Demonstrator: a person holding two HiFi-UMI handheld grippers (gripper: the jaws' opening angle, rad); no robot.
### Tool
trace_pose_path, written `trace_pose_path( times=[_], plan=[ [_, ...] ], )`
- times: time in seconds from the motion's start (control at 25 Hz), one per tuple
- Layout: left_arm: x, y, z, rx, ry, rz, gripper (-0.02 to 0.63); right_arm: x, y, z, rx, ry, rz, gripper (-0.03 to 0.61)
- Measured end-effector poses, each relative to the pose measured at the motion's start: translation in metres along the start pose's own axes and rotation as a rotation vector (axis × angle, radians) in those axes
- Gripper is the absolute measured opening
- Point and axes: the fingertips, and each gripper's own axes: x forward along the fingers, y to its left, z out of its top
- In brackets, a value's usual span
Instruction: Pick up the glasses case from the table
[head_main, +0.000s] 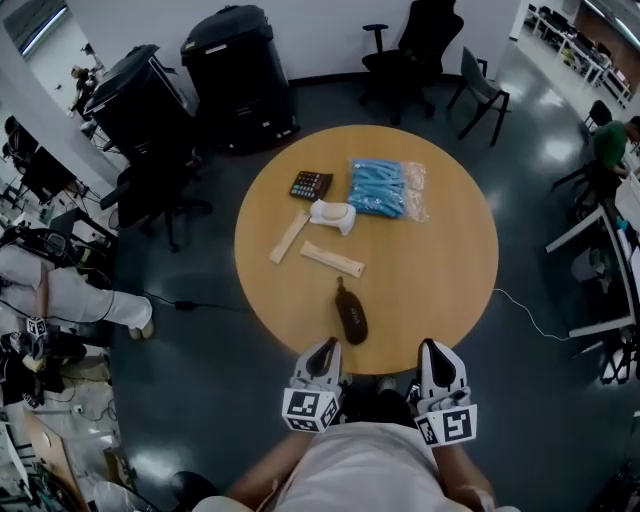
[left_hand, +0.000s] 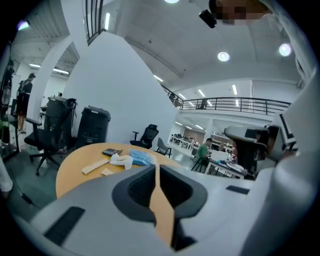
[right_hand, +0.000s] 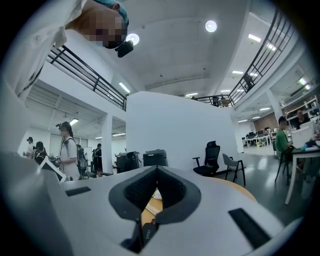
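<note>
1. Head view: saw the dark glasses case (head_main: 350, 313) lying lengthwise on the round worktop (head_main: 440, 250), close to the near edge.
2. Found the left gripper (head_main: 325, 350) just beside the case's near end, on its left, with the case outside the fingers rather than between them.
3. Found the right gripper (head_main: 438, 352) at the worktop's rim, well to the right of the case.
4. Left gripper view: saw the fingers (left_hand: 137, 187) pressed together on nothing, with only a sliver of worktop showing in the slit.
5. Right gripper view: saw the fingers (right_hand: 175, 189) likewise met at the tips, clamping nothing.
6. Beyond the case, noted two pale strips (head_main: 332, 259), a white item (head_main: 333, 214), a calculator (head_main: 311, 185) and a blue packet (head_main: 380, 188), all well apart from both grippers.
</note>
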Motion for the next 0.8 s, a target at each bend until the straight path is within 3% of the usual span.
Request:
trace_pose_path(
  times=[0.04, 0.2, 0.44, 0.6, 0.8],
  plan=[
    [0.007, 0.004, -0.004, -0.021, 0.023, 0.001, 0.015, 0.006, -0.001, 0.0, 0.003, 0.005, 0.003, 0.015],
    [0.039, 0.016, -0.035, -0.109, 0.17, -0.003, 0.168, 0.026, -0.006, 0.003, 0.001, 0.009, 0.026, 0.015],
    [0.09, 0.023, -0.118, -0.221, 0.481, 0.008, 0.319, 0.042, -0.023, 0.004, 0.002, 0.008, 0.059, 0.015],
    [0.121, 0.038, -0.161, -0.231, 0.61, 0.087, 0.387, 0.048, -0.037, 0.003, 0.022, 0.0, 0.058, 0.015],
    [0.14, 0.046, -0.197, -0.283, 0.72, 0.163, 0.397, 0.049, -0.05, -0.004, 0.033, 0.015, 0.056, 0.015]
  ],
)
